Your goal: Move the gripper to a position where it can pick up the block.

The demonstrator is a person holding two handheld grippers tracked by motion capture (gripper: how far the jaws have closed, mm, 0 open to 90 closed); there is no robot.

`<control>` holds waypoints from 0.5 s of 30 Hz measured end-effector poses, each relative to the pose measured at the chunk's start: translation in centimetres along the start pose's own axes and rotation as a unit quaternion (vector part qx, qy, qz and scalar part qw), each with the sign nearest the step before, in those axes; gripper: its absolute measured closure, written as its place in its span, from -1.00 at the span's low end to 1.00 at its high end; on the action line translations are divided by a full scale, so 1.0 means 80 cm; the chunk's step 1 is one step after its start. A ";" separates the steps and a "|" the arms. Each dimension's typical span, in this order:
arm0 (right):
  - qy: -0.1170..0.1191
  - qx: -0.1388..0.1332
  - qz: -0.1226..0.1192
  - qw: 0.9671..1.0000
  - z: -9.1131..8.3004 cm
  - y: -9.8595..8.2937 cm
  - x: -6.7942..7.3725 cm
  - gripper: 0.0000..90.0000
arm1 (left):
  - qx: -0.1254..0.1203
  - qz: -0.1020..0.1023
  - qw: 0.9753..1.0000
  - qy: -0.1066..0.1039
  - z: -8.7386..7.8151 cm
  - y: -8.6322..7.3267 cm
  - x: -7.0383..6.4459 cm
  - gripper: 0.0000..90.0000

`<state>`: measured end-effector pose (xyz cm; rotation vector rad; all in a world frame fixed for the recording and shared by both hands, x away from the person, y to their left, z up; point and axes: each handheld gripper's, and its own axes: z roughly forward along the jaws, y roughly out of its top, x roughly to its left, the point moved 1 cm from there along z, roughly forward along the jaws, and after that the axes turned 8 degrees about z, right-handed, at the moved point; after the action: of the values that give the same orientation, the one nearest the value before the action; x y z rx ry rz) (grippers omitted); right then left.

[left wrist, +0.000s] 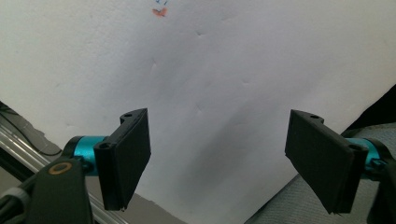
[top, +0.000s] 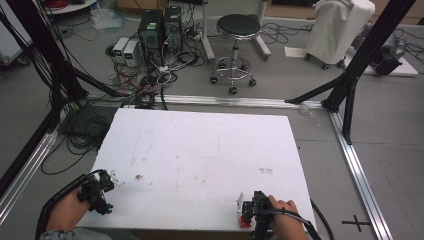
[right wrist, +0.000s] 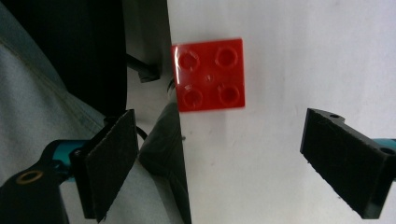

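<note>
Red square four-stud plastic brick (right wrist: 208,75) sits flat, studs up, at the near edge of the white foam-board tabletop (top: 200,150), right by the right gripper (top: 245,210). In the right gripper view it lies ahead of the jaws, between their lines but not yet between the pads. Right gripper (right wrist: 219,163): jaws wide apart, holding nothing. Left gripper (left wrist: 219,158), near the table's near-left corner (top: 102,192): also wide, empty, over bare board.

Likely step: pick the brick. Advance until the pads bracket its flat side faces, square up, then close.

Room: the brick is close to the board's edge, so any nudge toward the person risks a drop. Mid-table is open.
</note>
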<state>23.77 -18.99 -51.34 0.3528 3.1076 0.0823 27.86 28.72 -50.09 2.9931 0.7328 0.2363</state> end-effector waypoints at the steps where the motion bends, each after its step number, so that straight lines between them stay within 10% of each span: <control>1: 0.002 0.000 -0.002 1.000 0.001 0.001 0.001 -0.76 | 0.000 0.001 1.000 0.000 0.000 0.000 0.000 -0.50; 15: 0.007 0.014 -0.036 0.999 0.022 0.022 0.011 -0.76 | 0.002 0.001 1.000 0.003 0.001 0.001 -0.001 -0.50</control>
<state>23.35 -17.03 -53.00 0.2401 3.1336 0.0419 27.86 28.60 -50.16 2.9982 0.7303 0.2437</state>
